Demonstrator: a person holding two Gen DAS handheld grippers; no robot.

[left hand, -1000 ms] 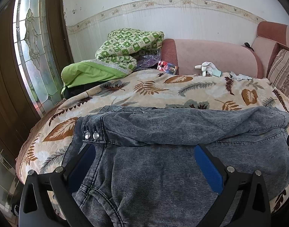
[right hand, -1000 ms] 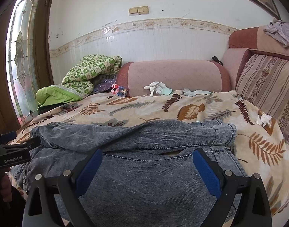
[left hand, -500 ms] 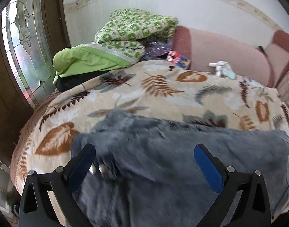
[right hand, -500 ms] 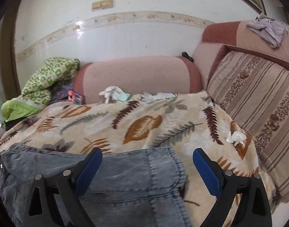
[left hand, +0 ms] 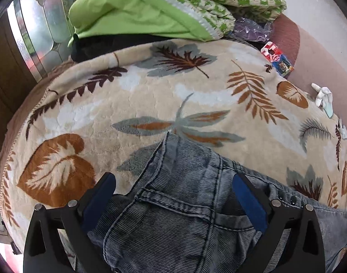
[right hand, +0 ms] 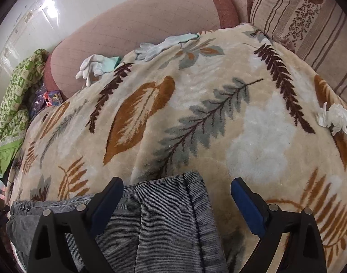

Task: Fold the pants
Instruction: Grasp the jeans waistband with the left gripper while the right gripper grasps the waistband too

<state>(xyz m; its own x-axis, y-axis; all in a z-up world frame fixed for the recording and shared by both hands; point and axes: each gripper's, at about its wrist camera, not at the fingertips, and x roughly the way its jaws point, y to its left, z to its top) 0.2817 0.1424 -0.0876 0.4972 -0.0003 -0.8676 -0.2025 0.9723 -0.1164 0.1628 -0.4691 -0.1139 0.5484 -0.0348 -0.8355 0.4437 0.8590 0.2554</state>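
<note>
In the left wrist view the left gripper [left hand: 173,195] hangs low over the waist end of the pants [left hand: 180,216], its jaws spread wide, one blue pad on each side of the denim and nothing pinched between them. The pants lie on the blanket [left hand: 150,95], with one belt loop and a pocket seam showing between the fingers and a row of three small dark studs just past the right finger. Behind the blanket sits one green quilt [left hand: 150,16], folded over itself, with a small red box [left hand: 277,59] beside it against the sofa back [left hand: 310,52]. One white glove [left hand: 324,97] lies at the blanket's far right edge. In the right wrist view the right gripper [right hand: 175,201] has its jaws wide apart too, gripping nothing; the hem end of the pants [right hand: 164,218] lies under the left finger and reaches about halfway across the gap, while the right finger stands over bare blanket [right hand: 219,104]. Two gloves [right hand: 95,67] rest at the far edge where blanket meets sofa back [right hand: 139,20]: one white, one paler grey further right. One crumpled tissue [right hand: 335,119] sits on the blanket at the right, near one striped cushion [right hand: 310,18]. The green quilt [right hand: 14,104] shows at the left.
</note>
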